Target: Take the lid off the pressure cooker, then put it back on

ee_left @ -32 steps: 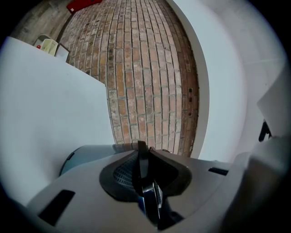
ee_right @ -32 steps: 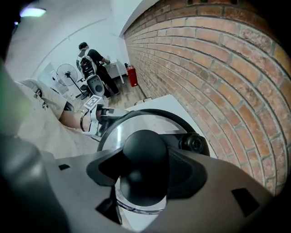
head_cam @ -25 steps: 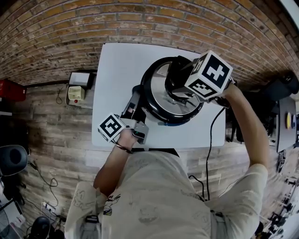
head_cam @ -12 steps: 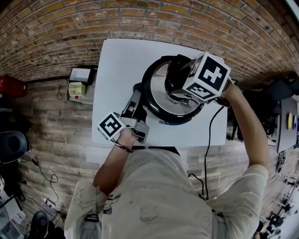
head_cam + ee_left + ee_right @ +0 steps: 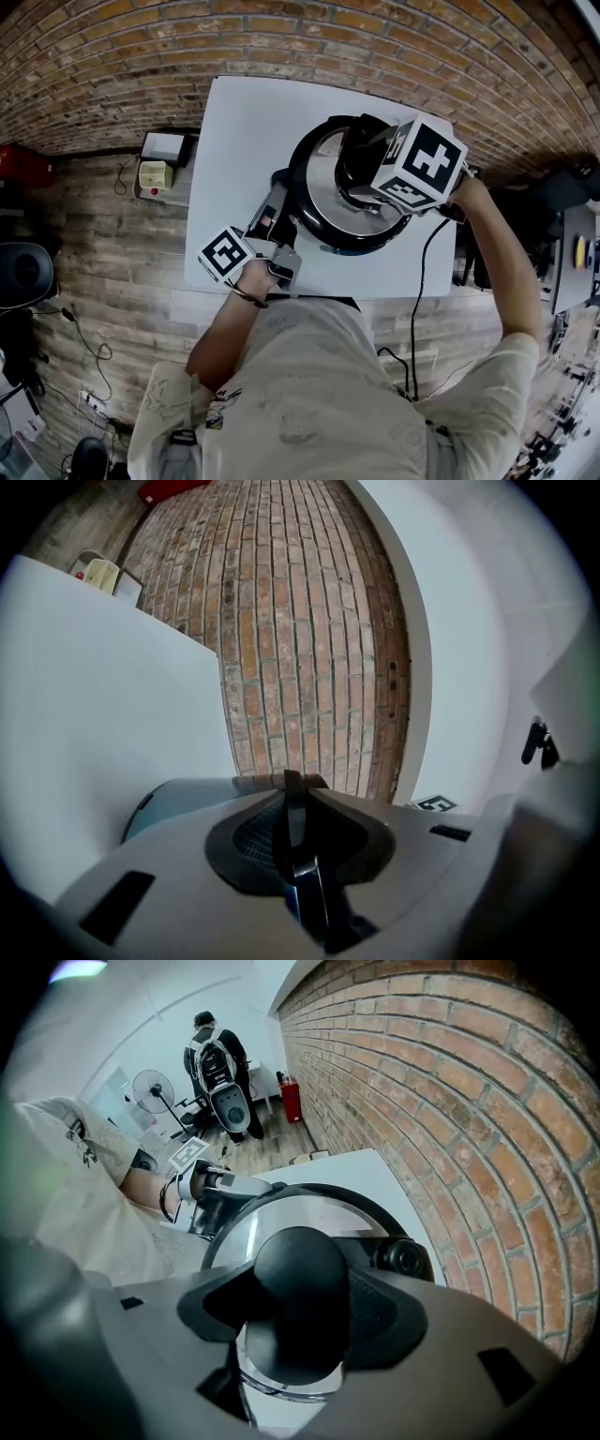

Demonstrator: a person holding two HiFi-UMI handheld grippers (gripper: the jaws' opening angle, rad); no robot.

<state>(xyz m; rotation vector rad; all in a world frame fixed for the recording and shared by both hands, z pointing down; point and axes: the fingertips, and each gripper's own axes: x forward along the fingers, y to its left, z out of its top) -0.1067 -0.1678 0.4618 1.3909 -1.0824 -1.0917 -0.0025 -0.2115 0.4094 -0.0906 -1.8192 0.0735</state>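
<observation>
Two grippers are engaged on the cooker, which stands on the white table with its lid seated.

Head view. The left gripper is laid level against the cooker's near-left side. The right gripper is set steeply downward over the lid's centre. This is judged a brace-and-lift arrangement: the body is steadied from the side so that the lid can be turned or raised from above. The lid is not yet off. It reads as a round disc of polished steel ringed by a black rim. The table top is matt and smooth.

Left gripper view. The jaws are drawn nearly together and pinch a thin, dark, glossy strip seen edge-on. This is judged to be the cooker's side handle. The pads are dark and finely meshed, which should resist slipping on so slim a part.

Right gripper view. The jaws stand wide yet are closed on the knob, a black, domed, matt form that fills the gap between them. The wide setting is accounted for by the knob's girth. Below it the lid's bright, mirror-like surface is seen. A small round black valve stands on the lid just beyond the knob.
</observation>
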